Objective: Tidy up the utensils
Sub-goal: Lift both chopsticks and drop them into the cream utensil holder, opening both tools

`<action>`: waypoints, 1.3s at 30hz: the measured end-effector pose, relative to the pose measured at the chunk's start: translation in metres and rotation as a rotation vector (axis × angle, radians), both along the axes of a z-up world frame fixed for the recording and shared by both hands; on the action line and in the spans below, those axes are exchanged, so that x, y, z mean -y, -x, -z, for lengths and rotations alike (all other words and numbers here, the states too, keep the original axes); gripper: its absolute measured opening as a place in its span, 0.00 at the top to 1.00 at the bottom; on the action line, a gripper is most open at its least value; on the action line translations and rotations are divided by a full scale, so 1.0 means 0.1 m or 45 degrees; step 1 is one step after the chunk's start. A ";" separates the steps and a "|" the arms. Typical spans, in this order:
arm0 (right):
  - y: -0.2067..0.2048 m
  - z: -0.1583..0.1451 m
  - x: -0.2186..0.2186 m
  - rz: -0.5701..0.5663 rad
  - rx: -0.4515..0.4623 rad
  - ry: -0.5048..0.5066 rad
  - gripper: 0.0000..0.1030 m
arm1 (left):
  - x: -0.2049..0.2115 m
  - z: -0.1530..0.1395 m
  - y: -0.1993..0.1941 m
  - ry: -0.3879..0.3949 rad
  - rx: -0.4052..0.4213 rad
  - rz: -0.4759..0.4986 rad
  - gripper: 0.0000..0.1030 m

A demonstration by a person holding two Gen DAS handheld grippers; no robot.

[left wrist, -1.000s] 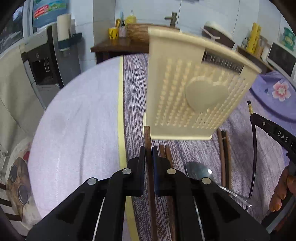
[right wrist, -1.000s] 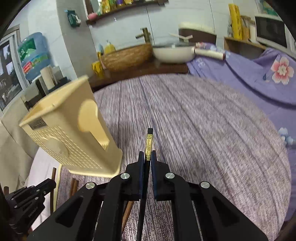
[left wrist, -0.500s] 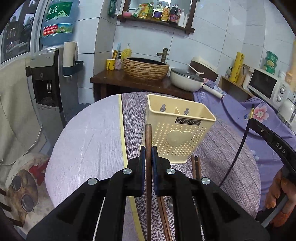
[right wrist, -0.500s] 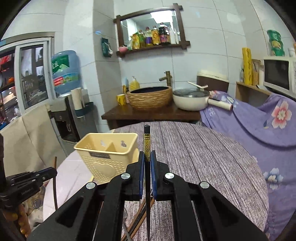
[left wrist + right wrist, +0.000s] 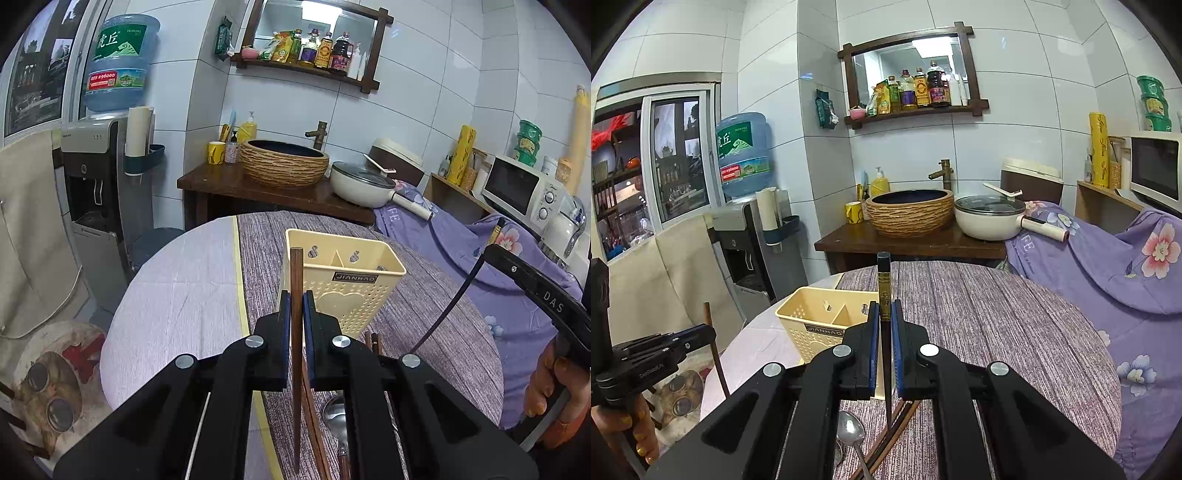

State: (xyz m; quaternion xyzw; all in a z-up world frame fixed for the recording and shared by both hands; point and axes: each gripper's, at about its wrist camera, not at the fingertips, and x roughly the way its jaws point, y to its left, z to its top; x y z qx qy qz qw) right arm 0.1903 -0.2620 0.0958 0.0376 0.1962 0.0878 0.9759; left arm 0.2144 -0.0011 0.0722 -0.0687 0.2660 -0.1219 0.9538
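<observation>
1. Left tongs (image 5: 294, 302) pressed together, pinching a brown wooden chopstick (image 5: 296, 332); stick stands near upright, top end poking above the pads, lower end hanging clear of the desk.
2. Right tongs (image 5: 885, 314) pressed together on a black chopstick (image 5: 884, 295) with a gold band; near upright too, tip pointing down.
3. Cream utensil holder (image 5: 343, 284) stands upright on the desk, at 12 o'clock from the left tongs, 11 o'clock from the right ones. Perforated walls, heart on front, inner divider, two compartments; nothing visible in them.
4. More brown chopsticks (image 5: 894, 432) lie flat on the desk at 6 o'clock of the holder, near its base. Metal spoon (image 5: 851, 432) lies just beside them, bowl toward the holder.
5. Desk (image 5: 184, 280) is round: pale lilac cloth on the 9 o'clock side, a yellow stripe, then purple-grey streaked cloth (image 5: 997, 332) over the rest.
6. In the left view the right tongs' handle and a hand (image 5: 554, 398) sit at 4 o'clock; in the right view the other hand (image 5: 631, 424) sits at 8 o'clock.
7. Room: white tiled walls, wooden shelf (image 5: 916, 110) with bottles at 12 o'clock, woven basin (image 5: 910, 210) with brass tap on a dark wooden stand, white lidded pan (image 5: 990, 218) beside it.
8. Water dispenser (image 5: 96, 177) with blue bottle at 10 o'clock; microwave (image 5: 517, 188) at 2 o'clock; purple floral cloth (image 5: 1126, 266) at 3 o'clock.
</observation>
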 end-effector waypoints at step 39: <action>-0.94 -0.40 -0.28 0.022 0.061 -0.110 0.93 | 0.21 -0.88 -1.12 0.050 0.123 -0.111 0.93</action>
